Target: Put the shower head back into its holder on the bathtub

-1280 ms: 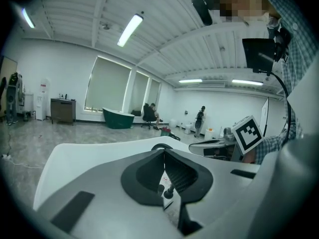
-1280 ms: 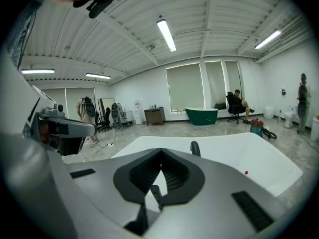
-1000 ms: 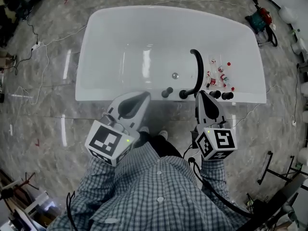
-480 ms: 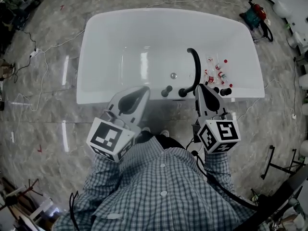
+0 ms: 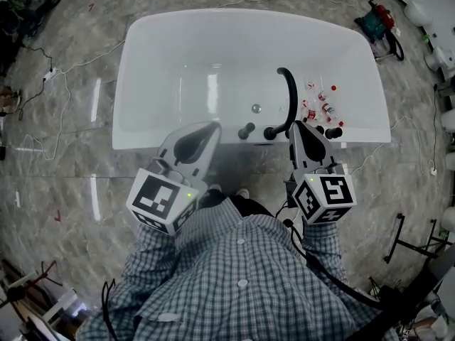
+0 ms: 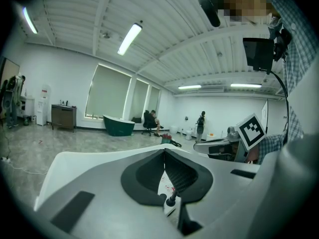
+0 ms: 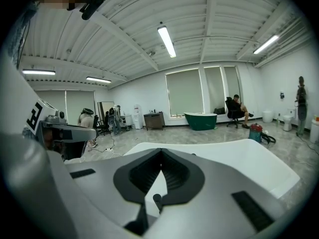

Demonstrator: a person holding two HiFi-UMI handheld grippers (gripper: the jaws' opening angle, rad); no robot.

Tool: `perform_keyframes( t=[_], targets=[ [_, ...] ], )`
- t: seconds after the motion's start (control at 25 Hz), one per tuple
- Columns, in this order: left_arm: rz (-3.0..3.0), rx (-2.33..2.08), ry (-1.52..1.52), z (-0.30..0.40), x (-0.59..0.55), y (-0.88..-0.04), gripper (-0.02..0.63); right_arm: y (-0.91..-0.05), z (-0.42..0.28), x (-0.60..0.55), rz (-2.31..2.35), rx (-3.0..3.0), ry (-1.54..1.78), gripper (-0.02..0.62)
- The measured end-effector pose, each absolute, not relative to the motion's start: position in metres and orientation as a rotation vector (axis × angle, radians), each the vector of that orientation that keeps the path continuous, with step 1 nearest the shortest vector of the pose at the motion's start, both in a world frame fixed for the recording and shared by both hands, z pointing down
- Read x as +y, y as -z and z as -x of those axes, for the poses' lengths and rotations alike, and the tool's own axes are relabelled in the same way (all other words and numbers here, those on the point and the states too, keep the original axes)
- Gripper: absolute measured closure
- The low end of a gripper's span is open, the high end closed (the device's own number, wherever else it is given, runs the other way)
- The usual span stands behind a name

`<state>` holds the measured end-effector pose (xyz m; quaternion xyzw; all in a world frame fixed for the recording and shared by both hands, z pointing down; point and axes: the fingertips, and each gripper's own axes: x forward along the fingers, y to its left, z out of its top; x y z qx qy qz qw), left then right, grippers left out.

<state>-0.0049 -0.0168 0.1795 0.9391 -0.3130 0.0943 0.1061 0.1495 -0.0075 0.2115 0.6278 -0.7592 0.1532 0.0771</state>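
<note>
The white bathtub (image 5: 156, 62) lies across the head view in front of me. A black curved shower fitting (image 5: 289, 98) rises from the near rim and arcs over the basin. Black knobs (image 5: 247, 131) stand on that rim beside it. My left gripper (image 5: 210, 126) hovers at the near rim, left of the knobs, shut and empty. My right gripper (image 5: 296, 125) is shut and empty too, its tip just right of the fitting's base. The left gripper view has the closed jaws (image 6: 164, 151) with one knob (image 6: 171, 201) below them. Under the right gripper's meeting jaws (image 7: 160, 151) a knob (image 7: 157, 199) shows too.
Several small red-capped bottles (image 5: 318, 102) stand on the tub's right rim. Cables trail over the marble floor (image 5: 64, 84), and a red and green machine (image 5: 377, 21) sits beyond the tub at the right. A dark green tub (image 6: 118, 125) and people are far off.
The head view has shifted a little. Both grippers stay shut at the near rim, in nearly the same places.
</note>
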Motion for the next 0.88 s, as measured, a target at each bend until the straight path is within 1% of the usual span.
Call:
perform_keyframes(
  t=[0.88],
  targets=[
    [-2.763, -0.914, -0.293, -0.0007, -0.0166, -0.1849, 0.597, -0.2152, -0.1529, -0.0095, -1.864, -2.28, -0.475, 0.578]
  ],
)
